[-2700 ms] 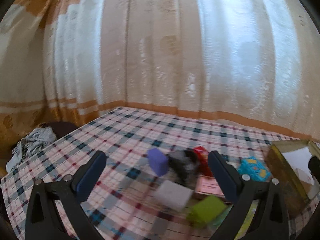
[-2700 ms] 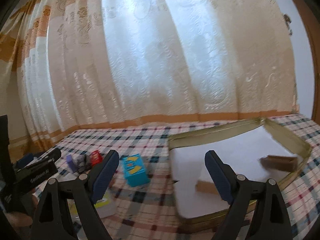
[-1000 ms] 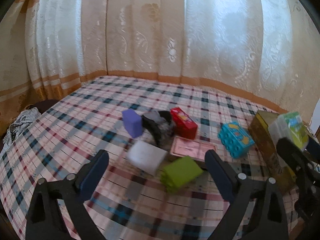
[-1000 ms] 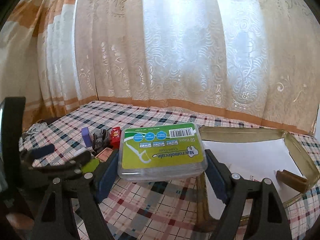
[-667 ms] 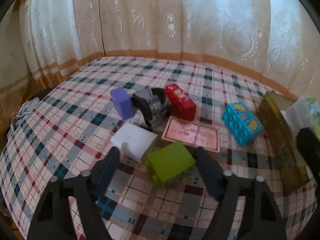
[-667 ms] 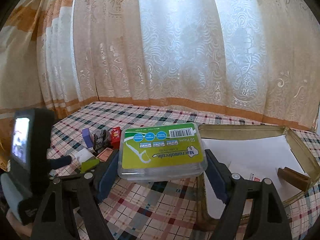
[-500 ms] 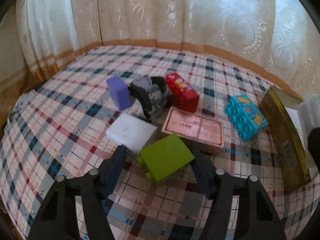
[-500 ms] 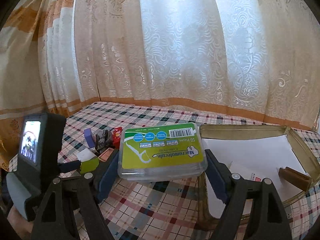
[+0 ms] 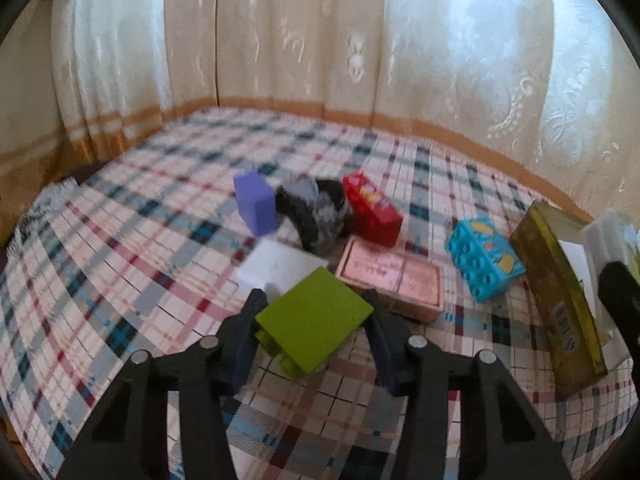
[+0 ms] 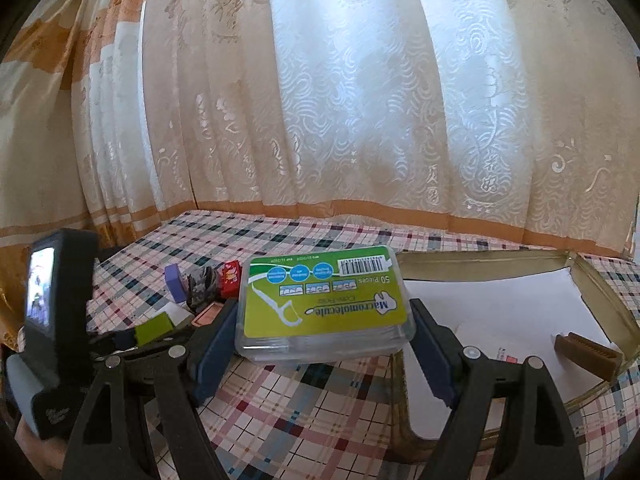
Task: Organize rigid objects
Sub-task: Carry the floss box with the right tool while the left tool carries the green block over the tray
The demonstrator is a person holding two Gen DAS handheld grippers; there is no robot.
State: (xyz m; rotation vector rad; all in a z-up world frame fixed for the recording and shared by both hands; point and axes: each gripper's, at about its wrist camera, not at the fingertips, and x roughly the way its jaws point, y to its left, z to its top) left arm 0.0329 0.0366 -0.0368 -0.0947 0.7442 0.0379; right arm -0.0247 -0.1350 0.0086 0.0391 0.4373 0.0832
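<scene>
My left gripper [image 9: 314, 322] is shut on a green toy block [image 9: 314, 322] that lies on the checked cloth. The same block [image 10: 154, 328] shows between the left fingers in the right wrist view. My right gripper [image 10: 324, 324] is shut on a clear floss-pick box with a green label [image 10: 322, 300], held above the cloth just left of a gold tin tray [image 10: 608, 292]. The tray is lined with white paper and holds a brown block [image 10: 586, 354].
On the cloth lie a purple block [image 9: 254, 208], a grey-black crumpled item [image 9: 314, 210], a red block [image 9: 372, 208], a white block [image 9: 276, 268], a pink flat box [image 9: 392, 276] and a blue toy block [image 9: 484, 264]. The gold tray [image 9: 560, 304] stands at right. Curtains hang behind.
My left gripper came down and forward onto the green block and closed its fingers on it. My right gripper, holding the floss box since a second ago, stayed almost still.
</scene>
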